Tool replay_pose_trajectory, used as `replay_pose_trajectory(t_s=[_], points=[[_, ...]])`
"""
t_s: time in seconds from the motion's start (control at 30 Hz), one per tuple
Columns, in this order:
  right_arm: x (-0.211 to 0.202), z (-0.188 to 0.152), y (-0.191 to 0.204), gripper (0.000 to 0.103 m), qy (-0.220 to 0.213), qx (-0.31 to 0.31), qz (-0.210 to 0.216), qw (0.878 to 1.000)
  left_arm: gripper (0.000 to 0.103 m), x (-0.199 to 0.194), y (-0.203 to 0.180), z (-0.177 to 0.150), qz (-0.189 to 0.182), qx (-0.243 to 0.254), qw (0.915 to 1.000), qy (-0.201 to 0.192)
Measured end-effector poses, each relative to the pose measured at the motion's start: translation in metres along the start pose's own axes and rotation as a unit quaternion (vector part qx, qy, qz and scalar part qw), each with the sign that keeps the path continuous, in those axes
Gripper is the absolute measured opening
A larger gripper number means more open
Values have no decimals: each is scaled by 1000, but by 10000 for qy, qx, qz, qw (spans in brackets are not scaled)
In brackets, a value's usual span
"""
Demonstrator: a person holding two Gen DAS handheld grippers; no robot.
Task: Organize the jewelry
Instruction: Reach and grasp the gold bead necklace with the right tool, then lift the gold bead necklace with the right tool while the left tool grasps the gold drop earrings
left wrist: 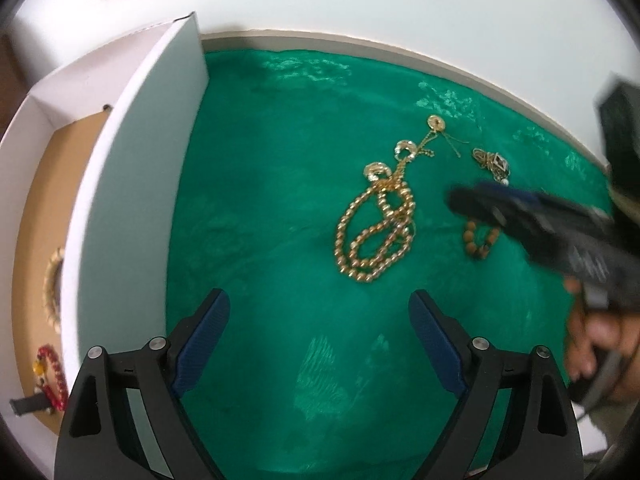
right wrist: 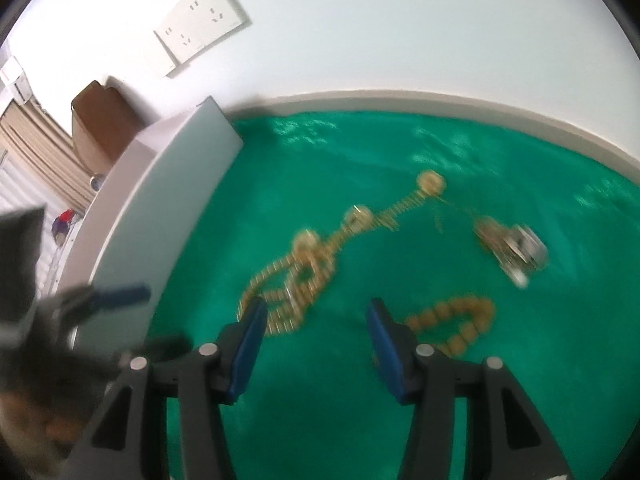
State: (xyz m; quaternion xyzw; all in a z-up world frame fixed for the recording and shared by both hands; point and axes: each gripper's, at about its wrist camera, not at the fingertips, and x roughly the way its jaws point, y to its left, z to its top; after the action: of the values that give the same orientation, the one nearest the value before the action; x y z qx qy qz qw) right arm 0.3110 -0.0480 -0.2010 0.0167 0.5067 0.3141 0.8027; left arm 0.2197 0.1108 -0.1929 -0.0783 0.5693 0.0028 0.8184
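Observation:
A long gold bead necklace [left wrist: 376, 232] lies coiled on the green cloth [left wrist: 280, 160], with gold earrings [left wrist: 406, 148] at its far end. Right of it lie a brown bead bracelet [left wrist: 480, 238] and a small chain with a pendant [left wrist: 494, 164]. My left gripper [left wrist: 320, 320] hangs open over bare cloth, short of the necklace, with nothing between its fingers. My right gripper [right wrist: 316, 312] is open and holds nothing. It points down between the necklace [right wrist: 292, 280] and the bracelet [right wrist: 460, 320]. In the left wrist view it is a dark blur [left wrist: 460, 200] over the bracelet.
A white box [left wrist: 132, 184] with a cardboard floor stands along the cloth's left edge. In it lie a beige bracelet [left wrist: 52, 280] and a red bead bracelet [left wrist: 52, 376]. A white wall with a socket plate [right wrist: 200, 24] rises behind the table. A hand [left wrist: 592, 340] grips the right tool.

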Motion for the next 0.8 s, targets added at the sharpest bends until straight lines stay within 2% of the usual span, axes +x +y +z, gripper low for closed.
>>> replay_pose_trajectory(t_s=[0.1, 0.23, 0.27, 0.3, 0.37, 0.4, 0.47, 0.63, 0.7, 0.73, 0.77, 0.8], points=[[21, 17, 11, 52, 63, -173, 36, 9998, 92, -2, 8, -7, -15, -122, 9999, 34], [61, 30, 21, 49, 495, -276, -286, 9980, 92, -3, 17, -18, -51, -272, 9995, 123], [68, 31, 23, 48, 558, -350, -479, 9967, 92, -4, 19, -20, -30, -297, 9995, 134], [67, 34, 22, 47, 447, -387, -752, 9954, 90, -5, 21, -22, -32, -313, 9994, 134], [56, 39, 7, 47, 177, 15, -779, 9968, 89, -7, 23, -26, -106, -339, 9993, 151], [53, 42, -8, 47, 168, 385, -738, 9964, 89, -10, 24, -29, -132, -363, 9992, 142], [54, 44, -25, 47, 234, 648, -608, 9958, 89, -12, 23, -30, -146, -357, 9992, 123], [74, 44, -17, 47, 405, 264, -841, 9953, 89, -14, 17, -30, -207, -272, 9994, 115], [79, 42, -8, 46, 288, -5, -1111, 9934, 89, -13, 16, -29, -198, -268, 9994, 132], [81, 43, -4, 38, 214, -145, -1280, 9914, 89, -13, 16, -29, -195, -276, 9993, 141], [82, 42, -2, 21, 174, -221, -1357, 9903, 89, -13, 17, -30, -197, -282, 9993, 148], [82, 42, -3, 20, 159, -210, -1312, 9910, 89, -13, 17, -30, -197, -288, 9993, 152]])
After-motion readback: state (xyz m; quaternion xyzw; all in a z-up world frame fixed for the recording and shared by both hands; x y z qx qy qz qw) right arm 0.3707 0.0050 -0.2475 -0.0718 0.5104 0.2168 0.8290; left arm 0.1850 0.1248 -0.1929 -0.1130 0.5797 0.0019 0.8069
